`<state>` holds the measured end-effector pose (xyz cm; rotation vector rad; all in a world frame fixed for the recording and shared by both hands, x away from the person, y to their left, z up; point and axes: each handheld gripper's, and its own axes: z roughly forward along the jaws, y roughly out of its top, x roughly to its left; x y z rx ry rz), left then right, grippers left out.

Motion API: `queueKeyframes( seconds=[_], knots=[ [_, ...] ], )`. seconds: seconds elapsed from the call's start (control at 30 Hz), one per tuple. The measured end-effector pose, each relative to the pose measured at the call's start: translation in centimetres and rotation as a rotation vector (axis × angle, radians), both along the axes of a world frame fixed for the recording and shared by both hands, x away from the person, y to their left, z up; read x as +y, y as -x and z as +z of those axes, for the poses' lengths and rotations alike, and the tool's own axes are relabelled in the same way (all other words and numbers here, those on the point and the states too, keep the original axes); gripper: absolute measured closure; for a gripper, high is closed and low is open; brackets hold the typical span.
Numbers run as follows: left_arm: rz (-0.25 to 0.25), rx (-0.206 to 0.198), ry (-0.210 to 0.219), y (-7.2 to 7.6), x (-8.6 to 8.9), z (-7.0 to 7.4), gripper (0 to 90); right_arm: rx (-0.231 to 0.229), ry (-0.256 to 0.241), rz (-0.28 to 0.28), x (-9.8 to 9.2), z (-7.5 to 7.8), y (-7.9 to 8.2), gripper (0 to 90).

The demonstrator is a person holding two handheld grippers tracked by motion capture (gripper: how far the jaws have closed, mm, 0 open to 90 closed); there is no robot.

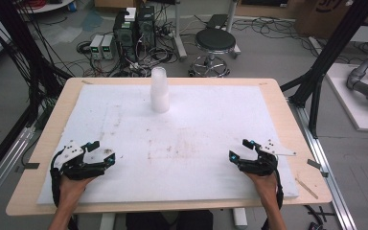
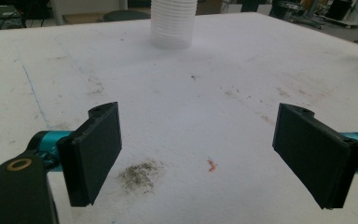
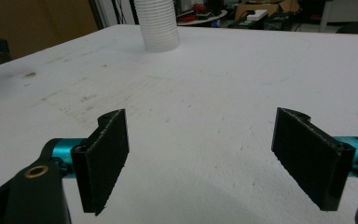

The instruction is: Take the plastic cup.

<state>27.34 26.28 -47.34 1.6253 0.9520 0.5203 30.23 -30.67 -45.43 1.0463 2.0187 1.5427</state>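
Observation:
A tall stack of white ribbed cups (image 1: 159, 89) stands upright at the far middle of the white foam mat (image 1: 196, 124). The same stack rises at the top of the left gripper view (image 2: 173, 23) and of the right gripper view (image 3: 157, 24). My left gripper (image 1: 102, 151) rests near the mat's front left, jaws wide apart with nothing between them (image 2: 198, 154). My right gripper (image 1: 240, 149) sits near the front right, also open and empty (image 3: 200, 156). Both are far from the cups.
The mat covers a wooden table (image 1: 287, 120). Beyond the far edge are a black stool (image 1: 214, 43), computer boxes (image 1: 134, 28) and floor cables. A black frame post (image 1: 316, 91) stands at the right. Dirt smudges (image 2: 140, 175) mark the mat.

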Motion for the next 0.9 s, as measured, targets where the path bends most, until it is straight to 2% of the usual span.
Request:
queueKeyframes(
  seconds=[0.4, 0.57, 0.73, 0.77, 0.83, 0.87, 0.9],
  knots=[
    [0.007, 0.006, -0.011, -0.04, -0.13, 0.02, 15.5, -0.017, 0.0, 0.0, 0.01, 0.0, 0.18, 19.0],
    [0.01, 0.001, -0.014, 0.02, -0.14, 0.02, 15.5, -0.048, 0.017, -0.008, 0.16, 0.0, 0.46, 19.0],
    [0.019, -0.006, -0.014, 0.09, -0.14, 0.06, 15.5, -0.043, 0.015, -0.009, 0.1, 0.0, 0.38, 19.0],
    [0.018, -0.005, -0.01, 0.09, -0.1, 0.07, 15.2, -0.043, 0.015, -0.008, 0.1, 0.0, 0.37, 19.0],
    [0.018, 0.024, 0.051, -0.02, 0.05, 0.13, 14.6, -0.047, 0.015, -0.008, 0.13, -0.01, 0.41, 19.0],
    [0.015, 0.035, 0.067, -0.06, 0.14, 0.28, 13.9, -0.048, 0.018, -0.009, 0.18, 0.0, 0.46, 19.0],
    [0.017, 0.032, 0.058, -0.09, 0.18, 0.53, 13.9, -0.048, 0.018, -0.009, 0.18, 0.0, 0.46, 19.0]
  ],
)
